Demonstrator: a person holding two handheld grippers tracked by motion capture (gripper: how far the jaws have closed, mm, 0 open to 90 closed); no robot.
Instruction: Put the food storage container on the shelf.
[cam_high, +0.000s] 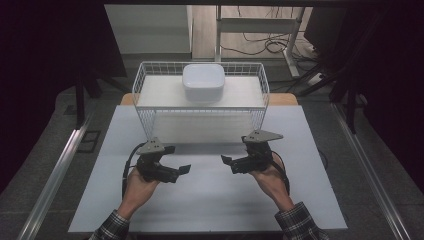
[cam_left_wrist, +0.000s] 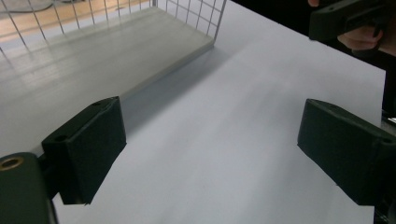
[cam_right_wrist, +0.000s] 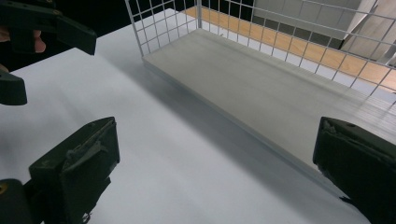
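Note:
A white wire rack (cam_high: 146, 118) stands at the far middle of the white table (cam_high: 210, 200). A white rounded bowl (cam_high: 202, 80) sits on its top shelf. My left gripper (cam_high: 178, 161) is held low over the table in front of the rack's left half, open, with nothing between its jaws (cam_left_wrist: 215, 154). My right gripper (cam_high: 235, 151) mirrors it before the rack's right half, also open and empty (cam_right_wrist: 217, 168). Both point inward and toward the rack's lower board (cam_left_wrist: 107, 51) (cam_right_wrist: 261, 79), which lies bare.
Dark curtains close in both sides. Metal floor rails (cam_high: 55, 175) run along the table's left and right. Behind the rack are a white desk frame (cam_high: 260, 25) and cables (cam_high: 272, 47) on the floor. The other gripper (cam_left_wrist: 345, 18) (cam_right_wrist: 46, 25) shows in each gripper view.

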